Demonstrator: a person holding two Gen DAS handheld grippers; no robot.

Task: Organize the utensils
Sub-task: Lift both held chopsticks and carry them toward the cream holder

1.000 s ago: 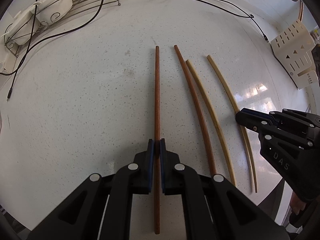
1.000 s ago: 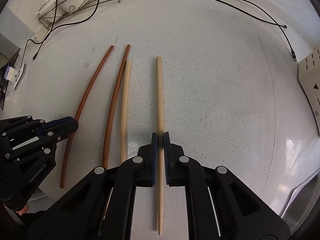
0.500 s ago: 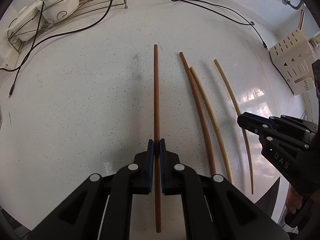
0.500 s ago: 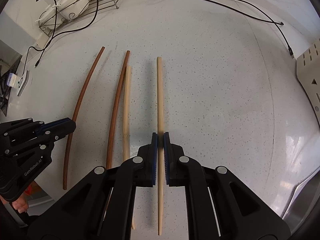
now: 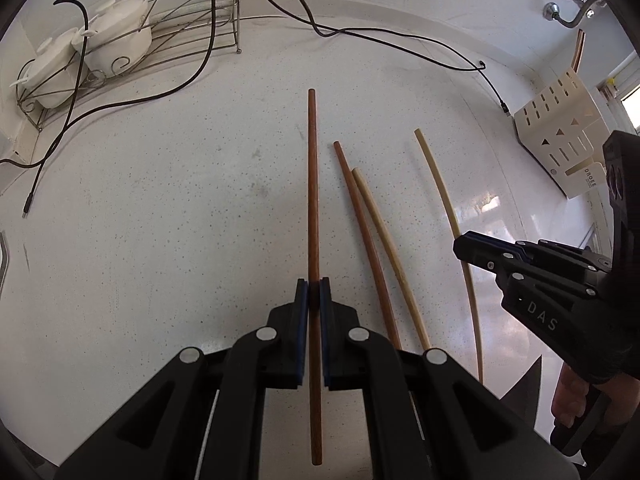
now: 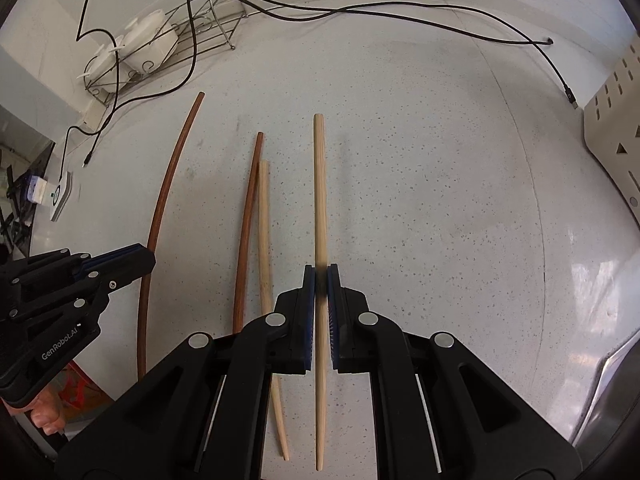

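Observation:
My left gripper [image 5: 314,286] is shut on a dark brown chopstick [image 5: 313,184] and holds it above the white speckled counter [image 5: 160,220]. My right gripper [image 6: 321,274] is shut on a pale wooden chopstick [image 6: 319,184], also off the surface. Between them a second dark brown chopstick [image 5: 360,232] and a second pale chopstick [image 5: 384,248] lie side by side on the counter. In the left wrist view the right gripper [image 5: 464,240] grips its pale chopstick [image 5: 436,176] at the right. In the right wrist view the left gripper [image 6: 144,256] grips its brown chopstick [image 6: 170,172] at the left.
A wire dish rack [image 5: 132,52] with white lidded pots stands at the back left, black cables [image 5: 360,36] trailing across the counter's rear. A cream slotted utensil holder [image 5: 560,144] stands at the right. A sink edge [image 6: 608,360] shows at the lower right.
Both grippers have risen with their chopsticks, which now stand off the counter. The two chopsticks left lying look smaller and farther below.

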